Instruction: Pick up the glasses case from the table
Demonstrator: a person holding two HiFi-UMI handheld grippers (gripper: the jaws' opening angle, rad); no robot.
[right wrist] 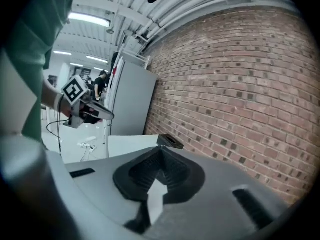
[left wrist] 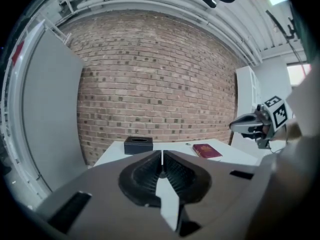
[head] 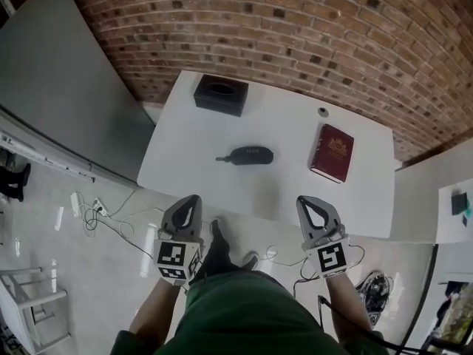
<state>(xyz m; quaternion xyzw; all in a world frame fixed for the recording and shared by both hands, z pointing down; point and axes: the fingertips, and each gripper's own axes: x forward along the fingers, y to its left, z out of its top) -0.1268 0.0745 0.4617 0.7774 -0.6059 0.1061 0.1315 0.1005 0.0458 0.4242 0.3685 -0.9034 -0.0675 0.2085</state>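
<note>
The dark oval glasses case [head: 250, 155] lies in the middle of the white table [head: 288, 128]. Both grippers hover short of the table's near edge, apart from the case. My left gripper [head: 194, 199] is shut with nothing in it, its tips pointing toward the case's left end. My right gripper [head: 305, 200] is shut too and holds nothing. In the left gripper view the closed jaws [left wrist: 162, 155] hide the case; the right gripper [left wrist: 250, 124] shows at the right. The right gripper view shows its closed jaws [right wrist: 161, 152] and the left gripper [right wrist: 88, 112] beyond.
A black box [head: 221, 95] stands at the table's far left corner, also seen as the box [left wrist: 138, 145] and the box [right wrist: 170, 142]. A dark red book [head: 332, 152] lies at the right, the same book [left wrist: 206, 150]. A brick wall backs the table. Cables trail on the floor [head: 111, 220].
</note>
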